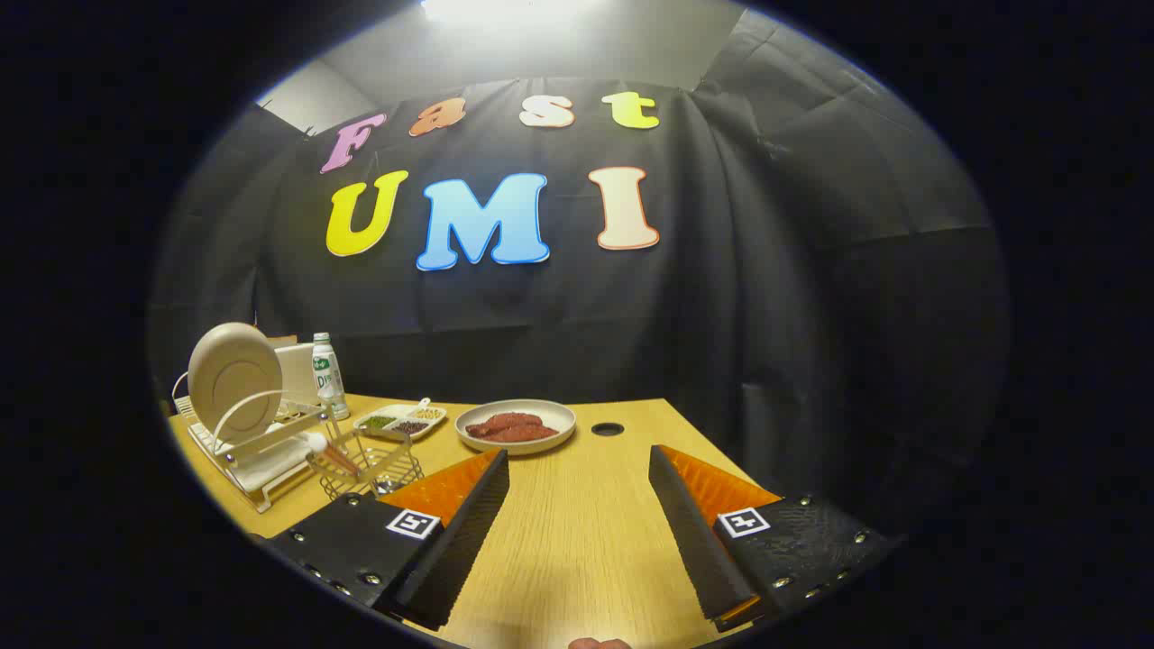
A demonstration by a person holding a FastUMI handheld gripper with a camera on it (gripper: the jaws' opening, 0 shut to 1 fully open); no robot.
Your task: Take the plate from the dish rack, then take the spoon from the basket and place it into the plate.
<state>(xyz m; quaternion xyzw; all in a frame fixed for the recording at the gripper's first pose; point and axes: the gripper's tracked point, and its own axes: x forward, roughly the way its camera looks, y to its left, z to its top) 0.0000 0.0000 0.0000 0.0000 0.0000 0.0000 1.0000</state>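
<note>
A beige plate (234, 379) stands upright on edge in a white dish rack (257, 446), far to the left beyond my fingers. Just right of the rack sits a small wire basket (371, 467) with a spoon (326, 451) leaning in it, its pale head up and its brown handle down. My gripper (577, 464) is open over the wooden table (577, 532), its two orange-and-black fingers spread wide with only bare tabletop between them. The basket lies just beyond the left finger (451, 505).
A beige dish of red meat (515, 425) sits straight ahead beyond the fingers. A divided tray of condiments (401, 420) and a plastic bottle (329, 377) stand behind the basket. A round cable hole (608, 429) is in the table near its far right edge.
</note>
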